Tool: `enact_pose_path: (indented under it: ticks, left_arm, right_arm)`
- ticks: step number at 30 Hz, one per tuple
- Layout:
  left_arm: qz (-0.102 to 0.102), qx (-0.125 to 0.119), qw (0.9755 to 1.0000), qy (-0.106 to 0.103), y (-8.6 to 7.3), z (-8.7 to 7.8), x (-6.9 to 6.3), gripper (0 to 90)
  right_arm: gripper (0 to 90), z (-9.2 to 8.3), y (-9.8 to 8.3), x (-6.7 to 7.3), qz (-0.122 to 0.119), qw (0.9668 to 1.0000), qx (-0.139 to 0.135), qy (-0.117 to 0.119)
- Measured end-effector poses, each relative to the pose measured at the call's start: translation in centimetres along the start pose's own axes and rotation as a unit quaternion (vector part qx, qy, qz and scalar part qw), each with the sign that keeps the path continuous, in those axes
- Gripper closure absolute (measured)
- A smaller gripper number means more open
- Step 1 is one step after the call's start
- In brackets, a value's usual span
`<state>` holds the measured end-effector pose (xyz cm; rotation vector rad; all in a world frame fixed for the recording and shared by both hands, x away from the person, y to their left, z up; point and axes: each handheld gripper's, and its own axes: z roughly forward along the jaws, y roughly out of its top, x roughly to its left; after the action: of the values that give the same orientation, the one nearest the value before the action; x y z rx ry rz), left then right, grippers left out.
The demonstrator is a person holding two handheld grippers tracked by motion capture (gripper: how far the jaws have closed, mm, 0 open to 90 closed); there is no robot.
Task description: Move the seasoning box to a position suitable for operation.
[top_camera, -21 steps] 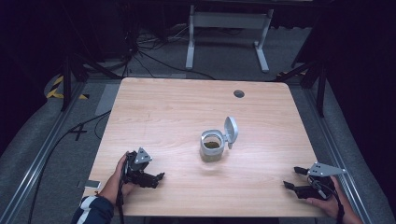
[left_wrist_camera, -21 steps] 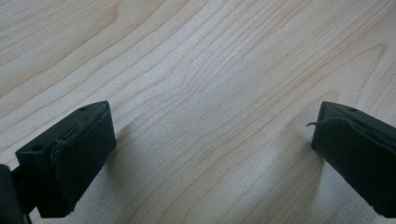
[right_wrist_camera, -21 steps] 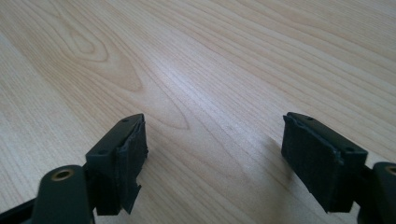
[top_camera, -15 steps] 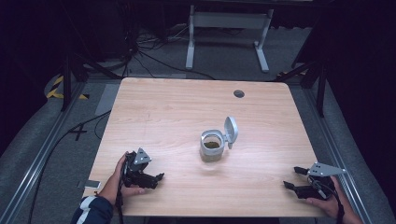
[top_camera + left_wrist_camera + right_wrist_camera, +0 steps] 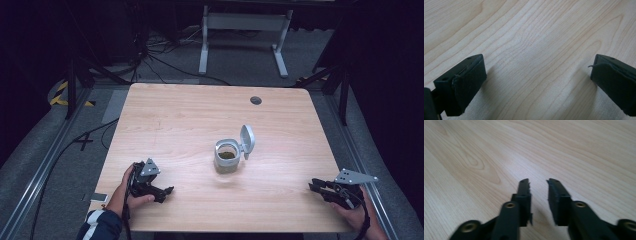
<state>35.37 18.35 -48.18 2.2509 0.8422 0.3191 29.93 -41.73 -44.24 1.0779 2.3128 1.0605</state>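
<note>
A small grey jar with its hinged lid flipped up stands near the middle of the wooden desk, between the two tongs and well apart from both. The left tongs, spread wide and empty, rest near the desk's front left edge. The right tongs, nearly closed with a narrow gap and gripping nothing, lie at the front right corner.
</note>
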Motion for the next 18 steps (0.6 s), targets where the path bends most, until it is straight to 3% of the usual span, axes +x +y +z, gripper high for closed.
enact_pose_path:
  ticks: [3,11,18]
  left_arm:
    - [0.0,0.0,1.0,0.0,0.0,0.0,0.0,0.5]
    - [0.0,0.0,1.0,0.0,0.0,0.0,0.0,0.5]
    - [0.0,0.0,1.0,-0.001,0.0,0.0,0.0,0.5]
  right_arm:
    - [88.3,-0.3,0.9,-0.2,-0.005,0.9999,-0.009,-0.011]
    - [89.2,-0.2,3.7,-0.1,-0.026,0.9991,-0.024,-0.024]
    - [89.2,1.4,7.7,1.3,-0.057,0.9976,-0.038,-0.009]
